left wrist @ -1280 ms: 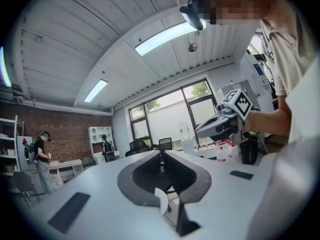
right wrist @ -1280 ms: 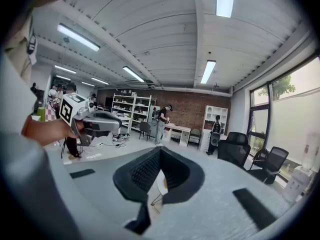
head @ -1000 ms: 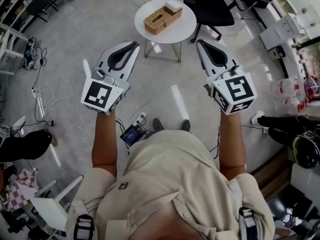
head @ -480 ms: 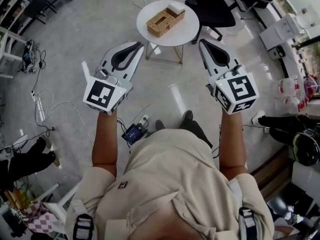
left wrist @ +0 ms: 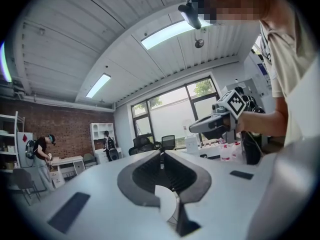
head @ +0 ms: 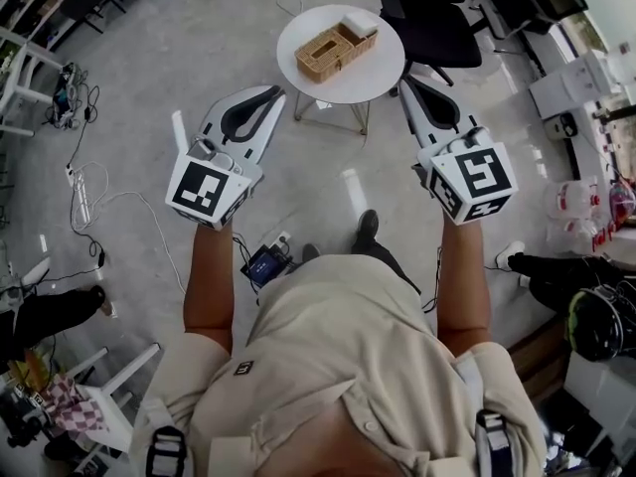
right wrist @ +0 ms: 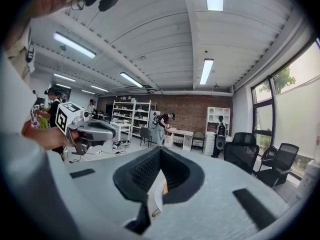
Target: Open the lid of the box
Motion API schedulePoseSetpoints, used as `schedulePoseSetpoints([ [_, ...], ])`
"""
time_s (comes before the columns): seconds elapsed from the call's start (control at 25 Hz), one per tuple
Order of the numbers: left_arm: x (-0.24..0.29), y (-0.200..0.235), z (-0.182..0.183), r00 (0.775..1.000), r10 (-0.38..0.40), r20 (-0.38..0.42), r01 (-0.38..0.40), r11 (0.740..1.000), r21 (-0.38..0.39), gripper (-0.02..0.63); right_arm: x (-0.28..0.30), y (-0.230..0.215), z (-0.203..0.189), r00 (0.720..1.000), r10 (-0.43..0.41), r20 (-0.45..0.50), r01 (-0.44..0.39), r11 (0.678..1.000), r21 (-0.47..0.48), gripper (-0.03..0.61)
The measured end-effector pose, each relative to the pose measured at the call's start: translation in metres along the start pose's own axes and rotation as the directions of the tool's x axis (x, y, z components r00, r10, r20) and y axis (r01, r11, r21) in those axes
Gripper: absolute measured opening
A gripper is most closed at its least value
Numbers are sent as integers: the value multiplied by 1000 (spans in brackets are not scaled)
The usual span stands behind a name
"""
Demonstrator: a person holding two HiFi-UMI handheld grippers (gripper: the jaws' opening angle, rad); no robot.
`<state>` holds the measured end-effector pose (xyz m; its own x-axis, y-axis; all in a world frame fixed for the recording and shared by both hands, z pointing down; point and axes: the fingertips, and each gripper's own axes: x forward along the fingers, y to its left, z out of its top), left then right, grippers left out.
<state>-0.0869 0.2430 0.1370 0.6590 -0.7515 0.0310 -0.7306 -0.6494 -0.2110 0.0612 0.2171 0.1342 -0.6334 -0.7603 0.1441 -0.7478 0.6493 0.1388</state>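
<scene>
In the head view a woven wicker box [head: 333,50] with a small white block at its far end lies on a round white table [head: 373,68] ahead of me. My left gripper [head: 274,92] is held in the air short of the table's near-left edge, jaws shut and empty. My right gripper [head: 404,80] hovers by the table's right edge, also shut and empty. In the left gripper view the left gripper [left wrist: 161,153] points level across the room, with the right gripper [left wrist: 220,120] in sight beside it. In the right gripper view the right gripper [right wrist: 160,148] does the same.
A black office chair [head: 432,13] stands just behind the table. Cables [head: 81,195] and a power strip [head: 264,262] lie on the floor to my left and near my feet. Shelving [head: 20,58] stands at the left, desks [head: 581,78] at the right. People work at distant desks [right wrist: 165,126].
I have stepped forward; the table and box sit slightly lower and to the right in the head view. Both grippers stay raised and shut.
</scene>
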Motion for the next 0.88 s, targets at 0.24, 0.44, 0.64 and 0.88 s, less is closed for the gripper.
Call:
schedulePoseSetpoints([
  [0.24,35,7,2,999,47,-17,-47,999,-7,25,20,-35,-1,998,57,-2,-57,998,-5,-8],
  [0.44,66,12,-1,996,86,-36,-86,996,-11,25,36,-66,-7,995,101,-4,-101,995,-3,-9],
  [0.64,96,14,-4,992,118,-54,-118,993,-9,25,49,-97,-14,991,137,2,-137,991,2,-9],
  [0.88,135,14,-1,987,149,-68,-149,989,1,25,57,-135,-18,986,166,12,-167,986,4,-9],
])
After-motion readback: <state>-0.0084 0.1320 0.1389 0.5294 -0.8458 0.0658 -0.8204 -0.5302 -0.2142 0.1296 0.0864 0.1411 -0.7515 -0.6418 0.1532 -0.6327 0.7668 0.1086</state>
